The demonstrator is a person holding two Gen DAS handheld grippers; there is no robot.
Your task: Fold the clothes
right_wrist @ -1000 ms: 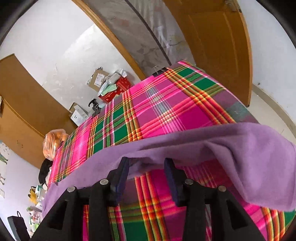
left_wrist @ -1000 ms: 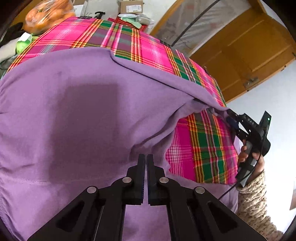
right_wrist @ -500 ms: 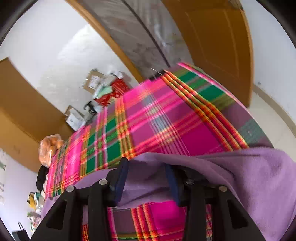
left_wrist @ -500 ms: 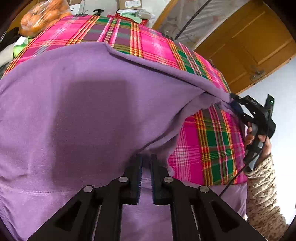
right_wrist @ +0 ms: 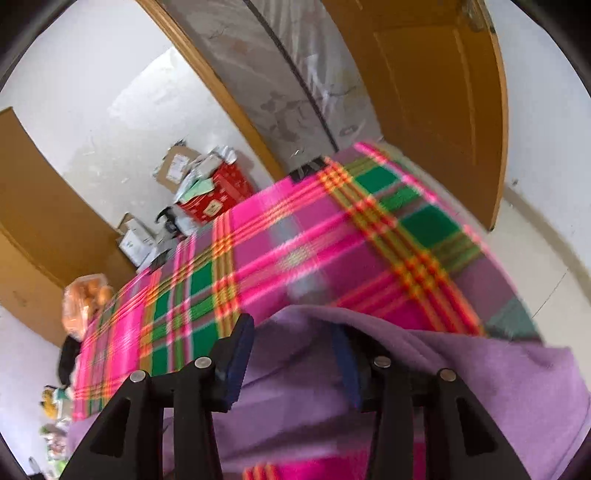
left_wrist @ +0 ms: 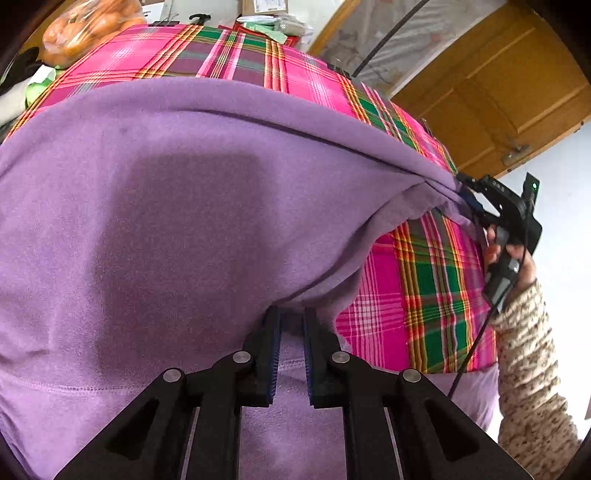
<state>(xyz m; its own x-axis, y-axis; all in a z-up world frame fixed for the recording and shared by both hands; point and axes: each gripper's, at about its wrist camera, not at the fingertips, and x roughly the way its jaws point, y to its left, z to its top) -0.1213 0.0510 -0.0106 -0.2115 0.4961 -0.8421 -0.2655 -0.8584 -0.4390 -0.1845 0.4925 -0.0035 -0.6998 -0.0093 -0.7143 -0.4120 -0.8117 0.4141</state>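
With the left gripper jaws parted from shut a second ago and the right gripper jaws apart with cloth between, the purple garment lies folded over on the plaid-covered surface, indicating release of this fold.

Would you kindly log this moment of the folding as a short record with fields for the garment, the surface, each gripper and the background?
garment: purple fleece garment, its far edge lifted off the cloth
surface: plaid tablecloth, pink and green
left gripper: jaws slightly parted, fleece edge between the tips; grip cannot be told
right gripper: jaws wide apart, fleece draped over the fingers; the left wrist view shows it at the lifted corner
hand: on the right gripper's handle, patterned sleeve
background: bag of oranges, red box, wooden door
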